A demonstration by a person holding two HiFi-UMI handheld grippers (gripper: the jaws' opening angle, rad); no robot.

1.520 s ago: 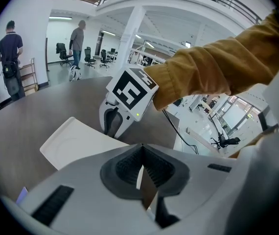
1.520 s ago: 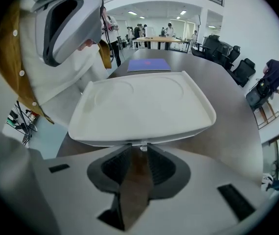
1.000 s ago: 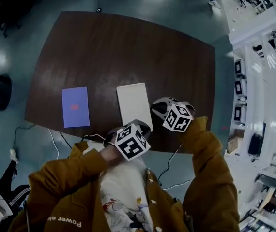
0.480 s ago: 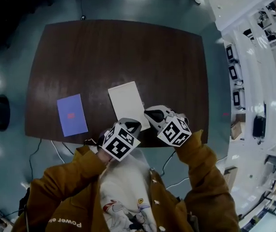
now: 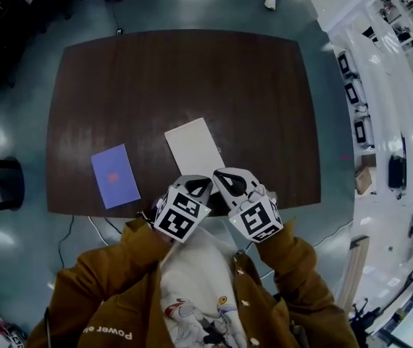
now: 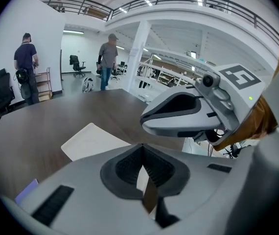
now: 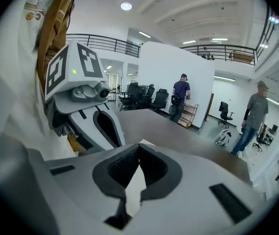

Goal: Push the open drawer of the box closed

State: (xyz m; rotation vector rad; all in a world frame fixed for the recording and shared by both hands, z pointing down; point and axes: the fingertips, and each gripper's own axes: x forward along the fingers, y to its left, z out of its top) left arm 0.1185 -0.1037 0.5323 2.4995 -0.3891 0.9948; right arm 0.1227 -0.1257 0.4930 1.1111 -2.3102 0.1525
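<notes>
The box [image 5: 194, 147] is a flat white block lying near the front middle of the dark wooden table [image 5: 192, 71]. No open drawer shows on it from above. My left gripper [image 5: 195, 188] and right gripper [image 5: 227, 179] hover side by side just short of the box's near end, close to the person's chest. Both are shut with nothing between the jaws. In the left gripper view the shut pads [image 6: 142, 155] point across the white box [image 6: 93, 140], with the right gripper [image 6: 188, 112] beside them. In the right gripper view the shut pads [image 7: 138, 156] sit beside the left gripper [image 7: 83, 99].
A purple sheet [image 5: 115, 175] lies on the table left of the box. White shelving [image 5: 380, 85] runs along the right side of the room. Two people [image 6: 107, 58] stand beyond the table's far end, near office chairs [image 7: 144, 99].
Both grippers have drawn closer together at the table's near edge, the right one shifting left toward the left one. The box and purple sheet have stayed put on the table.
</notes>
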